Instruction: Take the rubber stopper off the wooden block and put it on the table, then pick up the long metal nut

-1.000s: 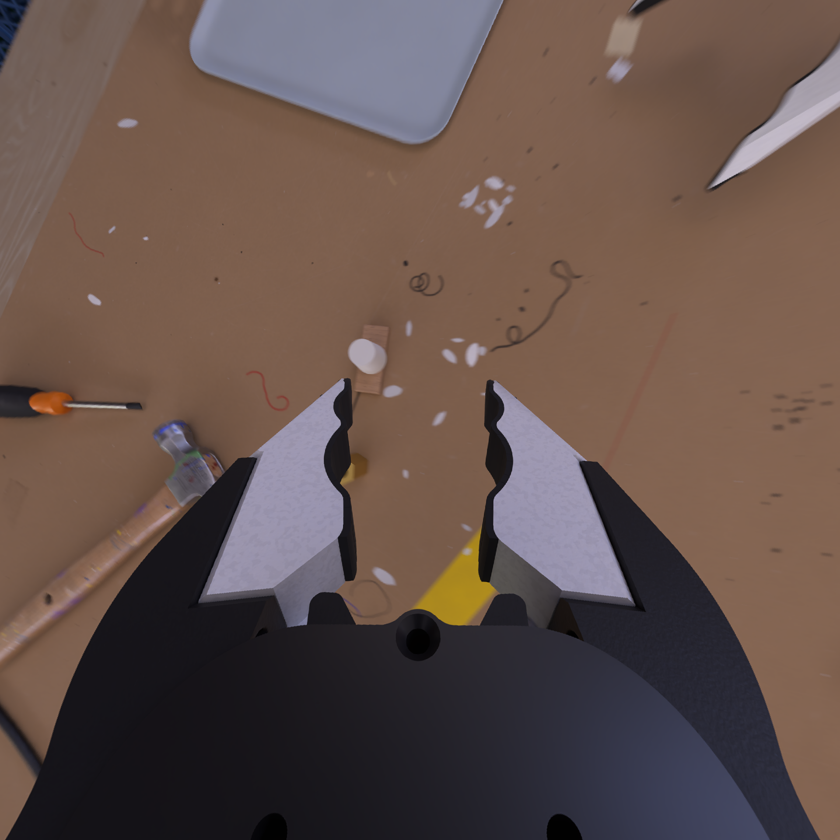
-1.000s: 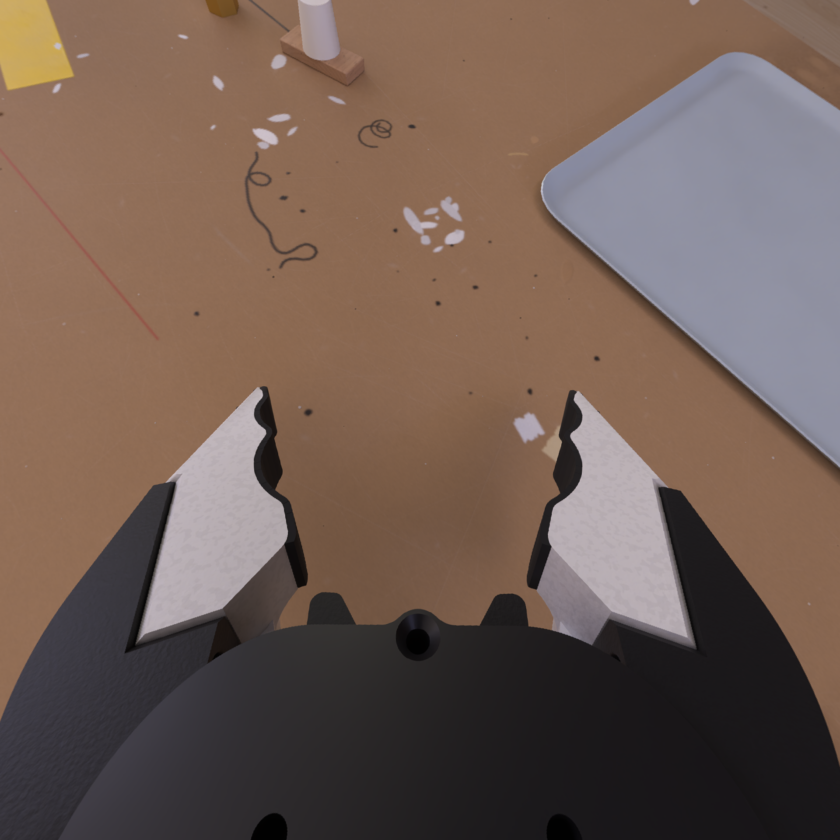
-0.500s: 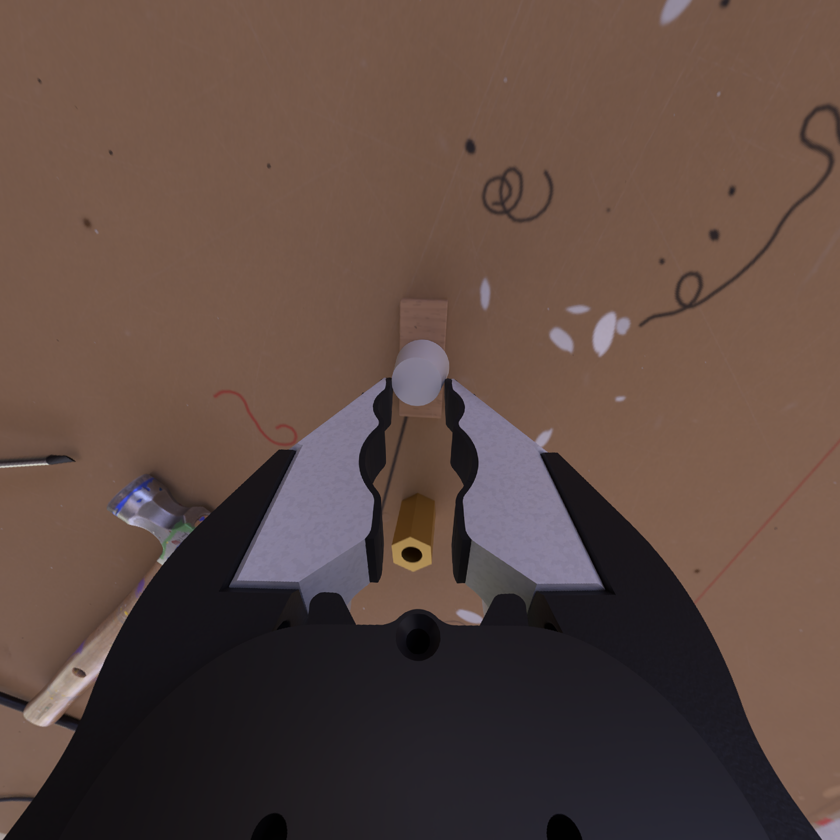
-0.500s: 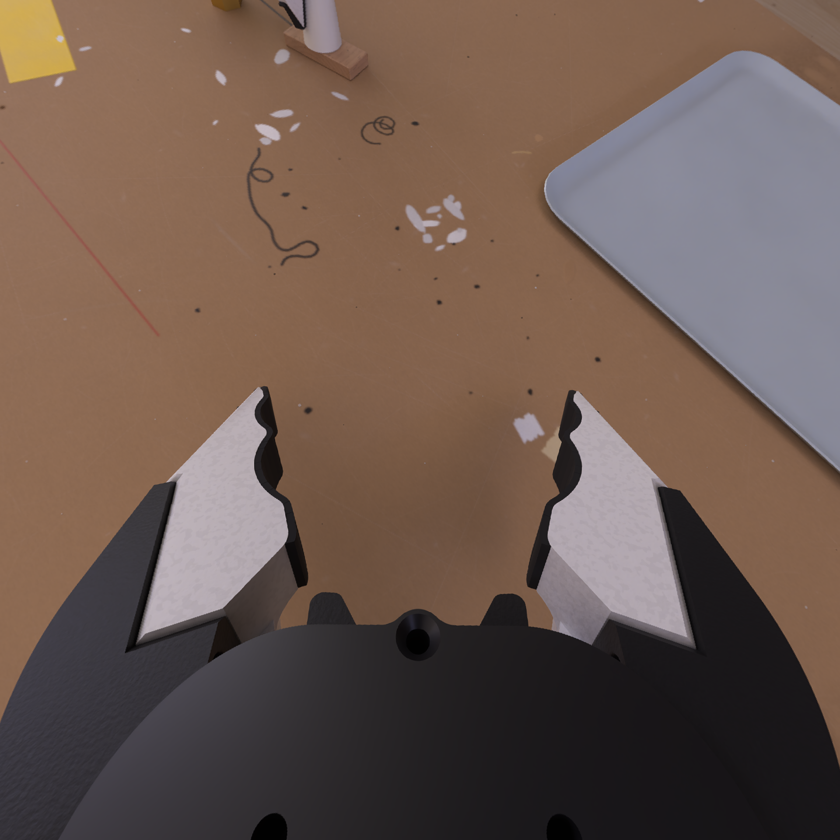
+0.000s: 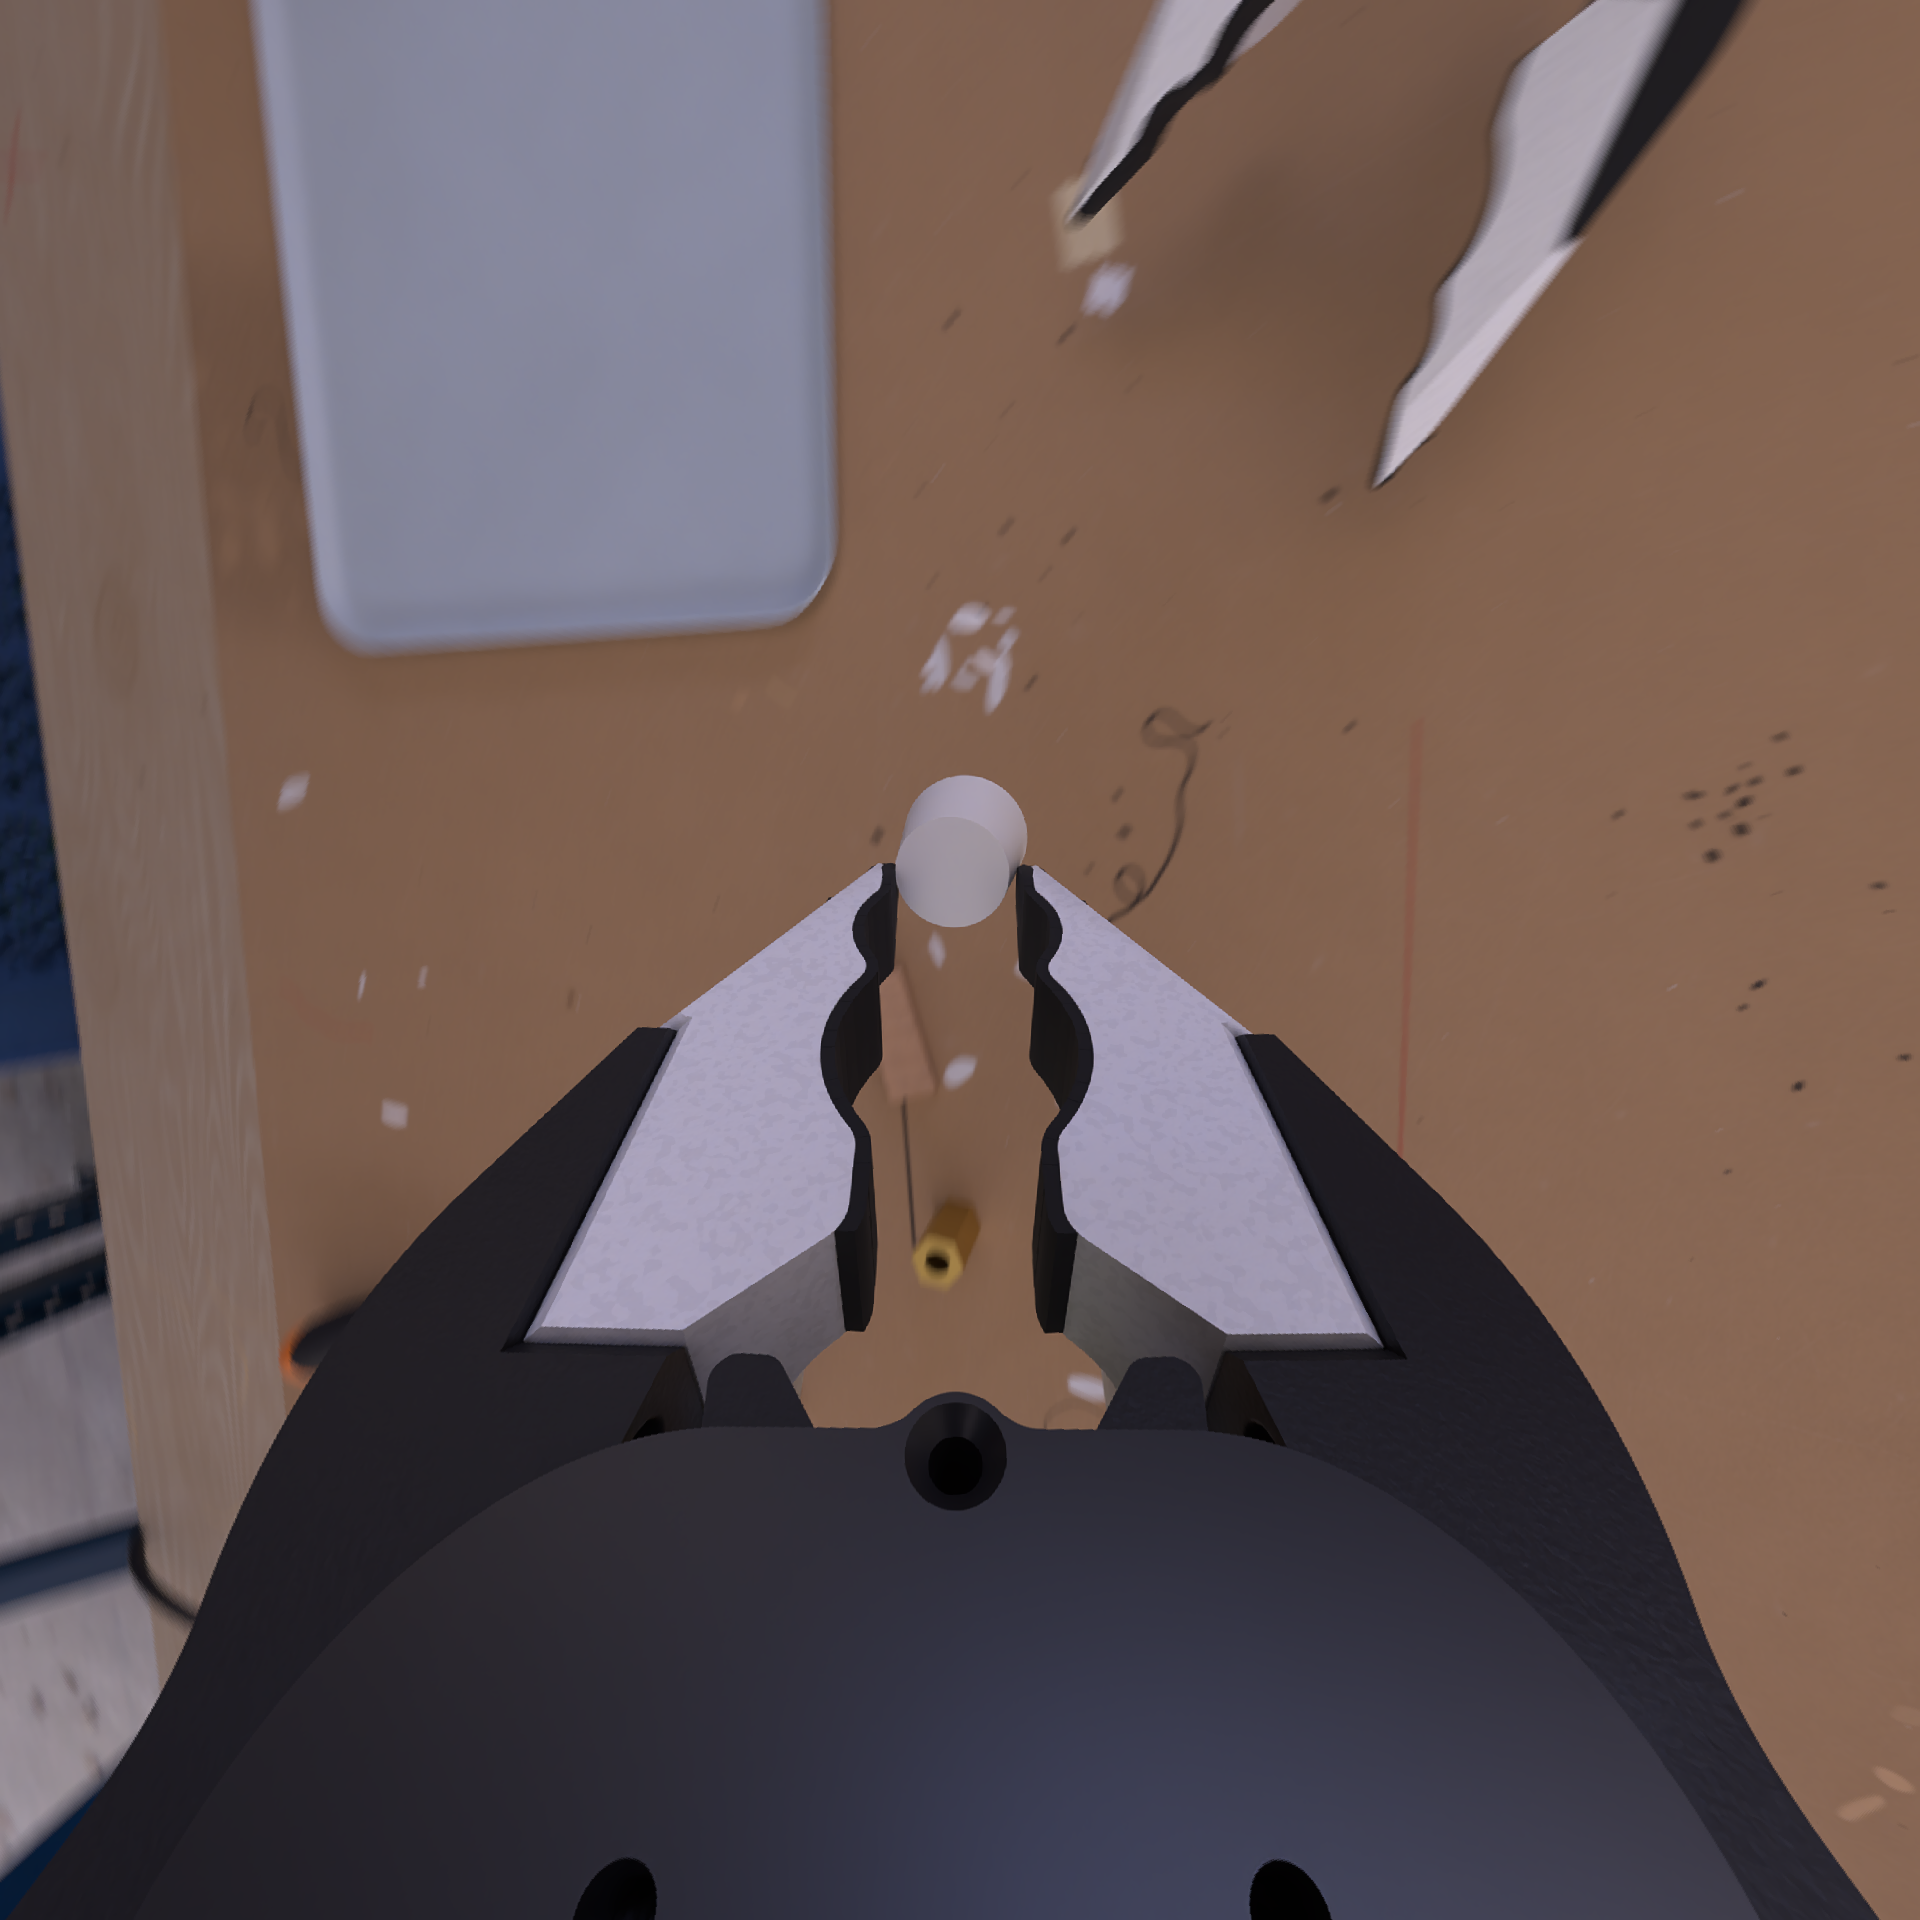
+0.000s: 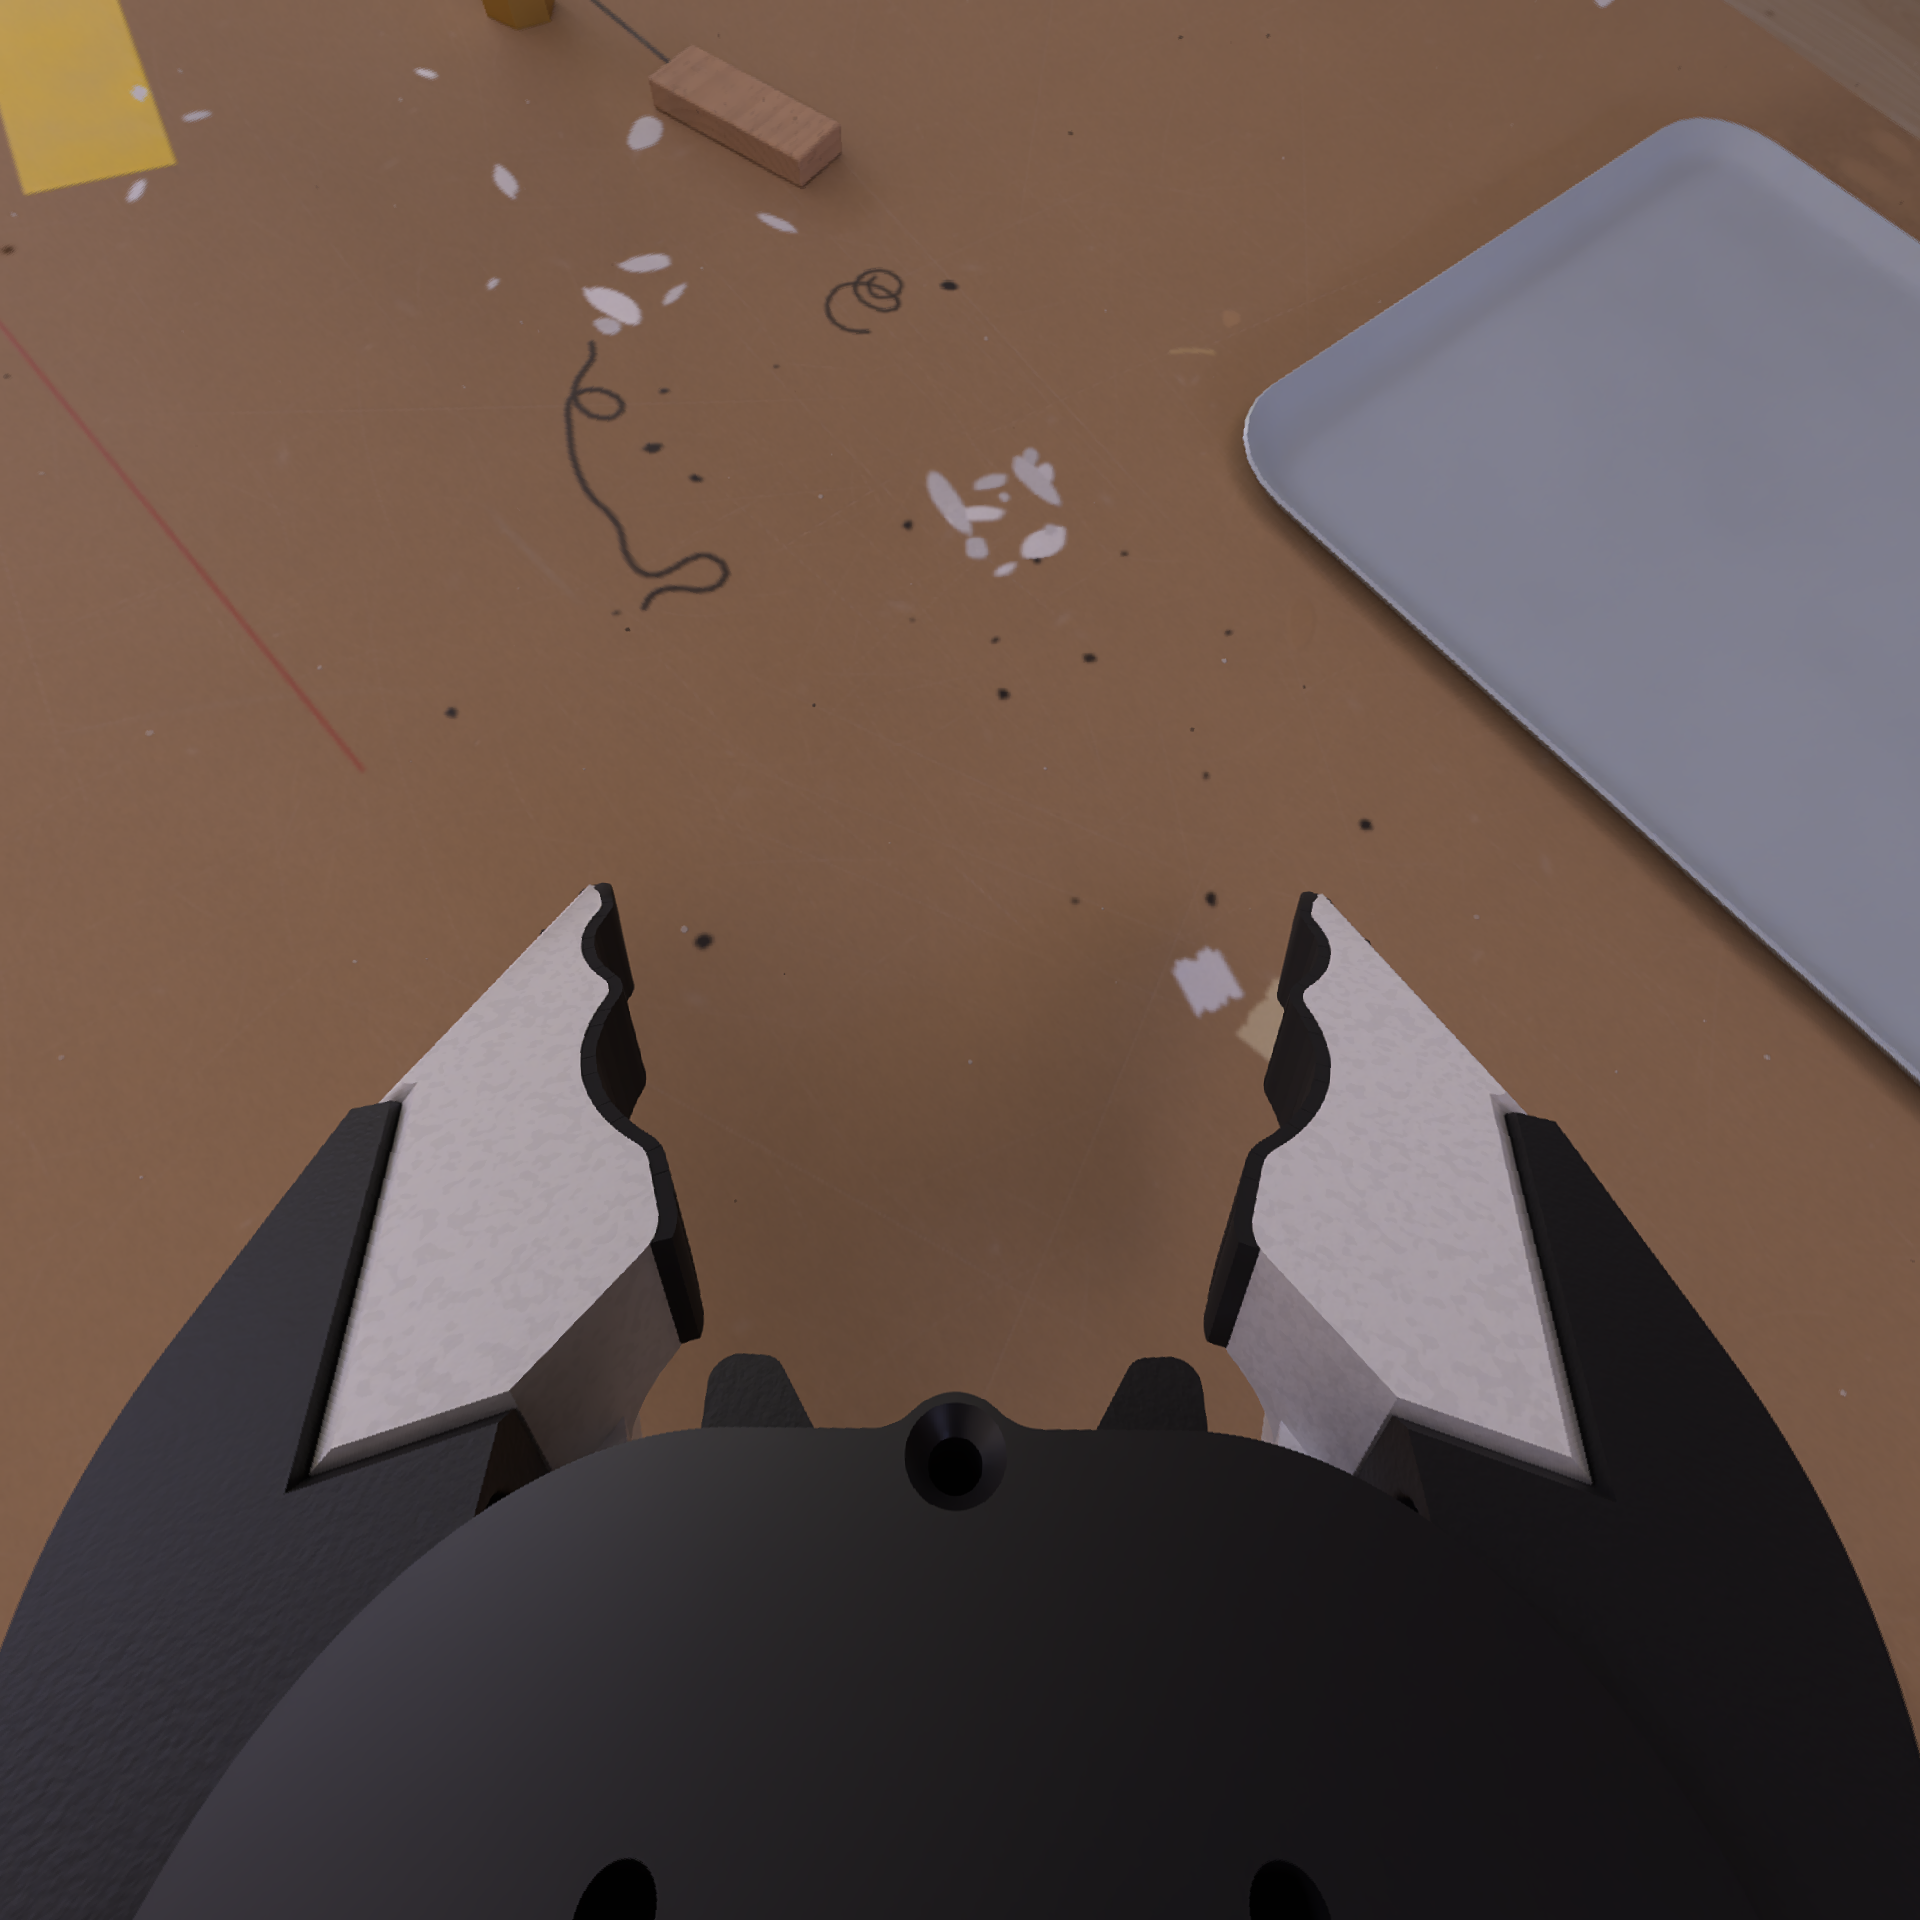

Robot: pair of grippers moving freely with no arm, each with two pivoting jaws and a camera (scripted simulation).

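Observation:
My left gripper (image 5: 956,871) is shut on the white rubber stopper (image 5: 961,831), held at the fingertips well above the table. Far below between the fingers lie the wooden block (image 5: 906,1049), partly hidden by the left finger, and the brass long nut (image 5: 945,1242). In the right wrist view the wooden block (image 6: 746,114) lies bare, with the nut (image 6: 517,10) just past it at the top edge. My right gripper (image 6: 954,904) is open and empty over bare table; it also shows in the left wrist view (image 5: 1226,348).
A grey tray (image 5: 551,312) lies on the brown table, also in the right wrist view (image 6: 1662,520). A pale wooden plank (image 5: 125,727) runs along the left. A yellow tape strip (image 6: 83,94) and an orange tool handle (image 5: 301,1351) are near. White flecks and wire curls dot the table.
My left gripper closed on the stopper and lifted it off the block, rising high above the table. The block now lies bare. The right gripper has not moved.

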